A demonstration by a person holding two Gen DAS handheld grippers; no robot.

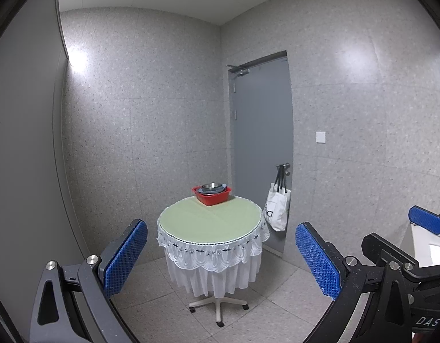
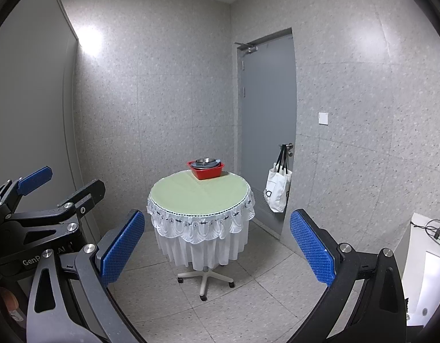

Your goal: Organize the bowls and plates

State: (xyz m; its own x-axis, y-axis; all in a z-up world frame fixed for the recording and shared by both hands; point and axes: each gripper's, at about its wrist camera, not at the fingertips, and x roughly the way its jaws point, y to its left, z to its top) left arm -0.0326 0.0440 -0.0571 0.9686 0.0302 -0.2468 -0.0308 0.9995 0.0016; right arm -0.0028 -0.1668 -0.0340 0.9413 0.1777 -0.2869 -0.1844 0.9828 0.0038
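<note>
Stacked inside the red basin [image 1: 212, 195] at the far edge of the round tabletop [image 1: 210, 221]: a metal bowl [image 1: 212, 185] uppermost, bluish-grey plates or bowls [image 1: 212, 191] nested beneath, exact count too small to tell; gathered in the one basin, presumably to keep the ware together and the green cloth free; nothing else lying on the cloth around the basin. Well short of the basin, out over the floor: left tool [image 1: 220, 260] with blue pads spread wide and nothing between them; right tool [image 2: 217, 245] likewise gaping and empty, level and aimed at the basin. Fits either ware collected and waiting to be laid out, or ware already tidied away into the basin; impossible to settle from here. Beyond the basin, a grey door [image 1: 261, 143] with a white tote bag [image 1: 277, 208] hung on its handle.
</note>
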